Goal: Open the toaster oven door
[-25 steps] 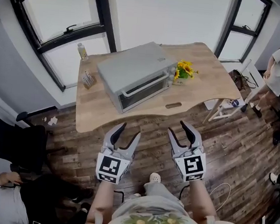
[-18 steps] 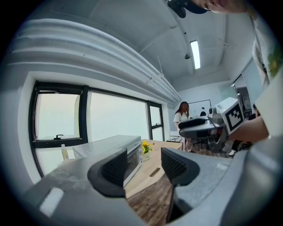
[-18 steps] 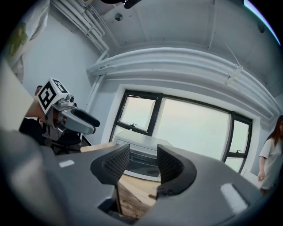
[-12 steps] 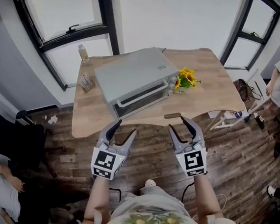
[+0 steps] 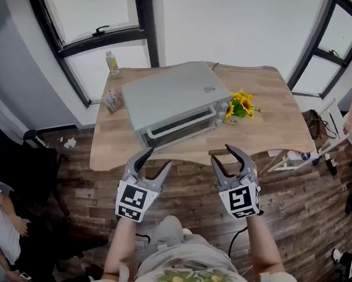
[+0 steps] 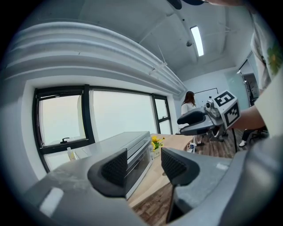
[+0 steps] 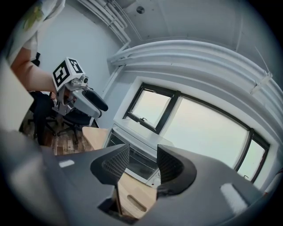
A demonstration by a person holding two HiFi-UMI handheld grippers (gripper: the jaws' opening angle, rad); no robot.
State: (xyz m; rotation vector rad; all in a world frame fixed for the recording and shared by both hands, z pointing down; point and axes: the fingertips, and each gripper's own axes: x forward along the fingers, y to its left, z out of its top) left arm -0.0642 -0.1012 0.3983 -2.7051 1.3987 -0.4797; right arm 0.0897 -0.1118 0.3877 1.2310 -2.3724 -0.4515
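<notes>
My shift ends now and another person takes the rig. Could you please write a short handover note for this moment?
Left tongs: open, have just been opening wider, nothing between them.
Right tongs: open, empty.
Both are held at the near edge of the table, apart from the oven.
Oven: on the table, door shut and facing the person.
Done: nothing on the door yet.
Left: reach the handle, grip it, pull the door open.
</notes>
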